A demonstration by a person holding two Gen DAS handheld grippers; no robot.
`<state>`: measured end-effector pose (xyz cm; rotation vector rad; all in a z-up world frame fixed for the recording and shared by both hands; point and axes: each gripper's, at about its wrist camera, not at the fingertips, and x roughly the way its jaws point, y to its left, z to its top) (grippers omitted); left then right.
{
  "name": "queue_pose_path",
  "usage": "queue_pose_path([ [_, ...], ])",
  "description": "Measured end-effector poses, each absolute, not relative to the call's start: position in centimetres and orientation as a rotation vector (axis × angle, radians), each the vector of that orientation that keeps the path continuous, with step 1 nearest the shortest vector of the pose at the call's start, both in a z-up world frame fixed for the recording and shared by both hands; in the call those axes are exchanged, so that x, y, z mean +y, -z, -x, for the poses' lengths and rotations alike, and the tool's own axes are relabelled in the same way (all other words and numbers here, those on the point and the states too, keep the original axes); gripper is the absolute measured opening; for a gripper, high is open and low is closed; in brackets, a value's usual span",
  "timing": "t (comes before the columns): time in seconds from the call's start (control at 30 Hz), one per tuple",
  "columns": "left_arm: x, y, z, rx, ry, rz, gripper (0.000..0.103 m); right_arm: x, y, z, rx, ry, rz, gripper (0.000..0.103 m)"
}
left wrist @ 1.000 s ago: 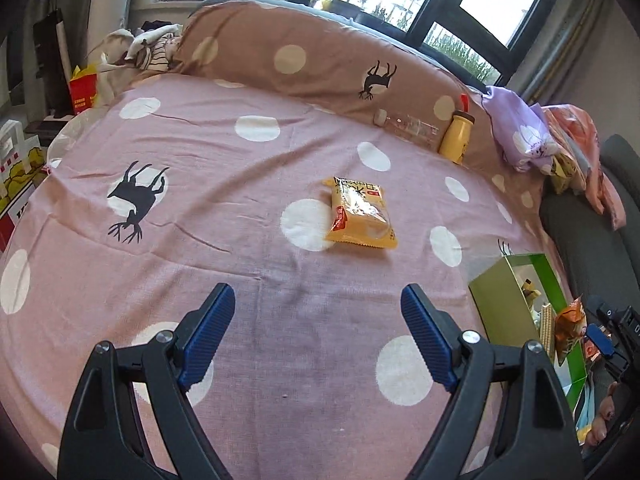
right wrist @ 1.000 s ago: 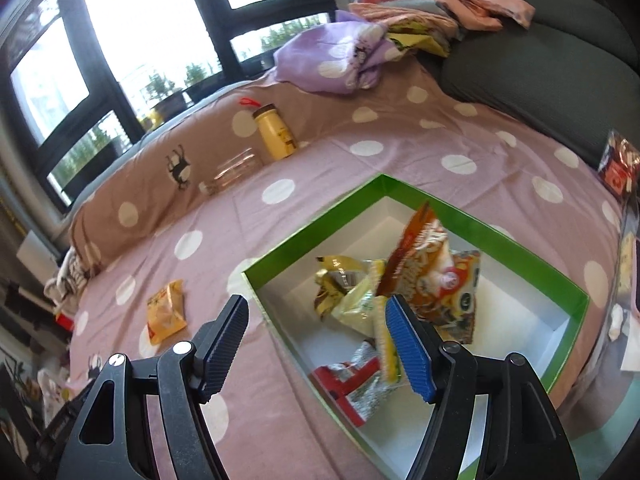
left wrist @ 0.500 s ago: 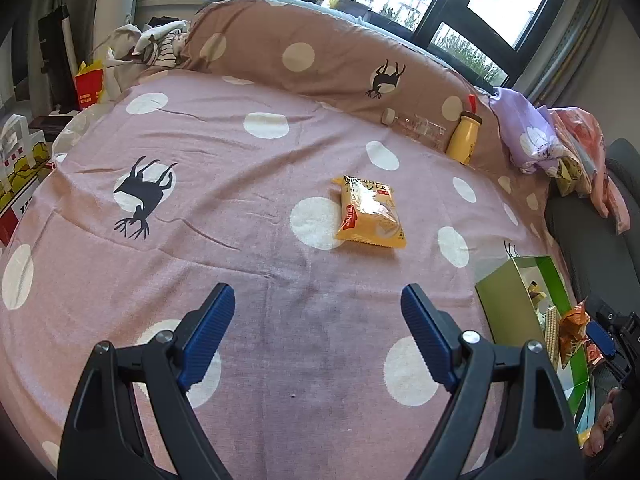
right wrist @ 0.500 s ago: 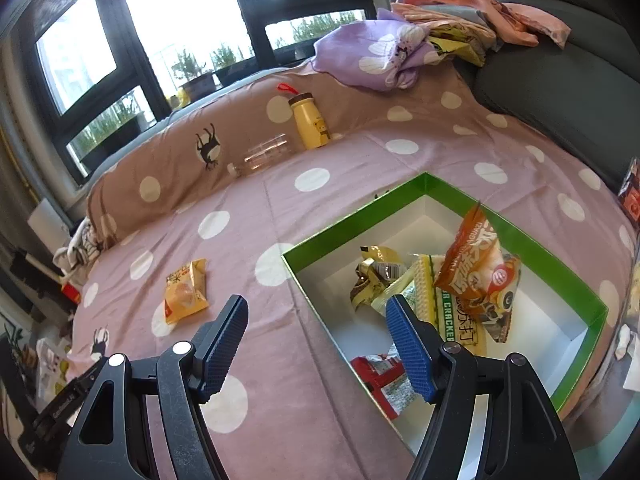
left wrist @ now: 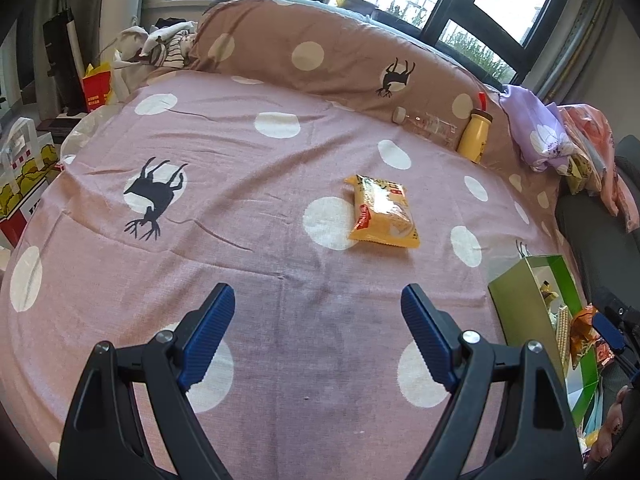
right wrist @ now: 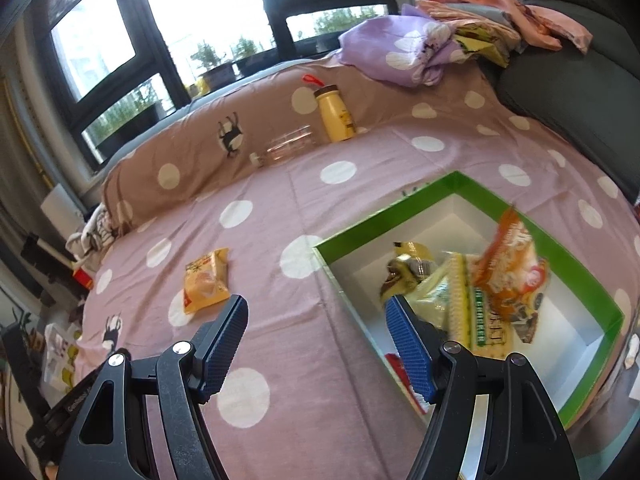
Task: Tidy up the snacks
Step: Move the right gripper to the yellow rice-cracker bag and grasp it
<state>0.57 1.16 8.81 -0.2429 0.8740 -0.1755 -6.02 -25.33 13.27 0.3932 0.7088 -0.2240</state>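
A yellow snack packet [left wrist: 383,212] lies flat on the pink dotted bedspread, ahead of my left gripper [left wrist: 318,330], which hovers open and empty above the cloth. In the right wrist view the same yellow packet [right wrist: 205,281] lies to the upper left of my right gripper [right wrist: 316,338]. Its jaws are opening with nothing between them, over the near left wall of the green box [right wrist: 448,187]. Inside the box lie several snacks, among them an orange bag [right wrist: 510,264] and a green-striped cracker pack [right wrist: 468,296]. The green box [left wrist: 520,300] shows at the left view's right edge.
A yellow bottle [right wrist: 335,115] and a clear plastic bottle [right wrist: 289,147] lie against the brown dotted bolster [left wrist: 320,52]. Bundled purple and pink cloth [right wrist: 404,50] sits at the far right beside a grey sofa [right wrist: 568,80]. Bags and boxes stand past the bed's left edge [left wrist: 24,184].
The right gripper has drifted left from over the box's inside to over its near wall, and its jaws have spread slightly. The left gripper has kept still and open.
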Motion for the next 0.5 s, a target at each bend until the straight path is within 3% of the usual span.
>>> queue_pose_path([
  [0.03,1.3,-8.8,-0.6,0.875,0.17,0.243,0.085,-24.8,-13.4,5.5,0.717,0.205,-0.386,0.082],
  [0.1,1.6,-8.7,-0.7,0.877,0.162,0.242,0.086,-23.9,-13.8,4.7,0.719,0.185,-0.379,0.085],
  [0.5,3.4,-8.3,-1.2,0.898,0.094,0.259,0.086,-16.9,-12.2,-7.7,0.908,-0.022,-0.237,0.087],
])
